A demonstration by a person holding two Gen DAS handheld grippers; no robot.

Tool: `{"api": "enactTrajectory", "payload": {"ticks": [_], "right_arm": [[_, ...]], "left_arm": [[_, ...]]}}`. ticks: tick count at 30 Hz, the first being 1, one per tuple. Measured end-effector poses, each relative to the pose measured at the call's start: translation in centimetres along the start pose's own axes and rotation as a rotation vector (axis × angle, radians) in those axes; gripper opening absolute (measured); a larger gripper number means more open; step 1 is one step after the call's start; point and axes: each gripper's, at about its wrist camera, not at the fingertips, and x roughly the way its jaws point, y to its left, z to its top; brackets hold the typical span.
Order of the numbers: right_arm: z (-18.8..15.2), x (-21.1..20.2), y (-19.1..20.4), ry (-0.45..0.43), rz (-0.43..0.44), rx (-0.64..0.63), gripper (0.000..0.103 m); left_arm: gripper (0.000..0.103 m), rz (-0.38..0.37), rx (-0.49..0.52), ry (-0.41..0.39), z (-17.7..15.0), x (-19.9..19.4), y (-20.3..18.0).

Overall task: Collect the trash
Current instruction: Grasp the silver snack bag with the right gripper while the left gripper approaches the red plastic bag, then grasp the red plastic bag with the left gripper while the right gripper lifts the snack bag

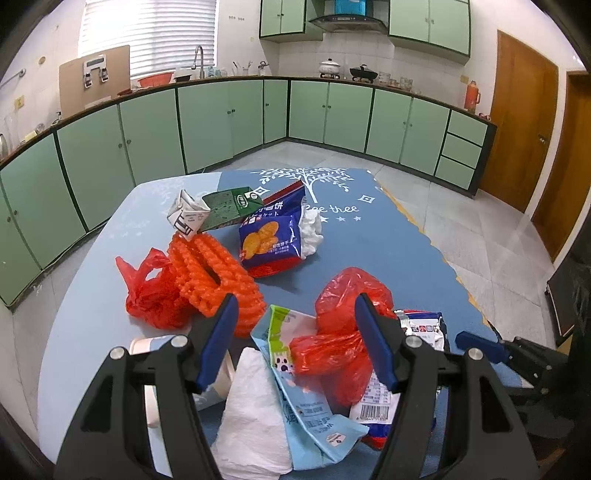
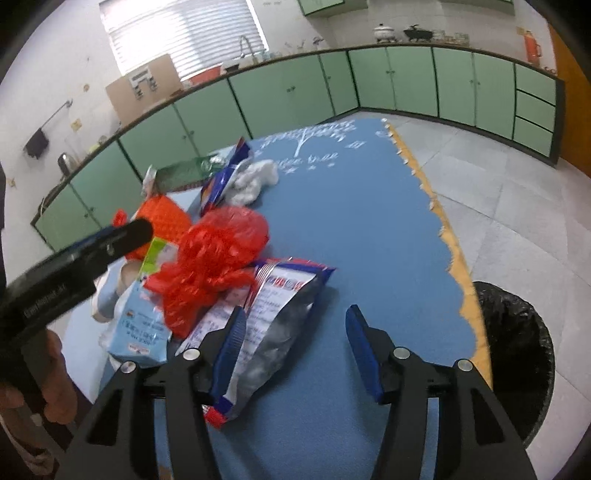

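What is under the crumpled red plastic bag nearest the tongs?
The red plastic bag lies over a light-blue snack packet and a foil-lined wrapper; anything beneath those is hidden.

Daylight is coming through the blinds of the window (image 1: 147,35) behind the counter, and it is washing that area out to almost pure white in both views. The room is looking evenly bright, with a slightly cool colour. Soft, short shadows are lying under the trash on the blue tablecloth (image 1: 369,251). The floor tiles (image 1: 491,236) are giving a pale shine. The left wrist view is sharp. The right wrist view is smeared by motion, especially the red plastic bag (image 2: 218,254) and the printing on the wrappers. Both lenses are bending the green cabinets (image 1: 207,122) into a curve, and the corners are going dark.
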Motion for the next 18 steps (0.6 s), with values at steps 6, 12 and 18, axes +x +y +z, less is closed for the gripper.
{"api": "enactTrajectory", "payload": {"ticks": [6, 12, 18], "right_arm": [[-0.2, 1.4, 0.5, 0.045, 0.017, -0.006, 0.044], [-0.2, 1.8, 0.2, 0.045, 0.03, 0.014, 0.011], [-0.1, 0.8, 0.3, 0.008, 0.037, -0.003, 0.0]], "left_arm": [[0.064, 0.001, -0.008, -0.004, 0.1, 0.0, 0.4], [0.064, 0.004, -0.008, 0.002, 0.2, 0.2, 0.5], [0.064, 0.006, -0.006, 0.007, 0.0, 0.4, 0.4]]}}
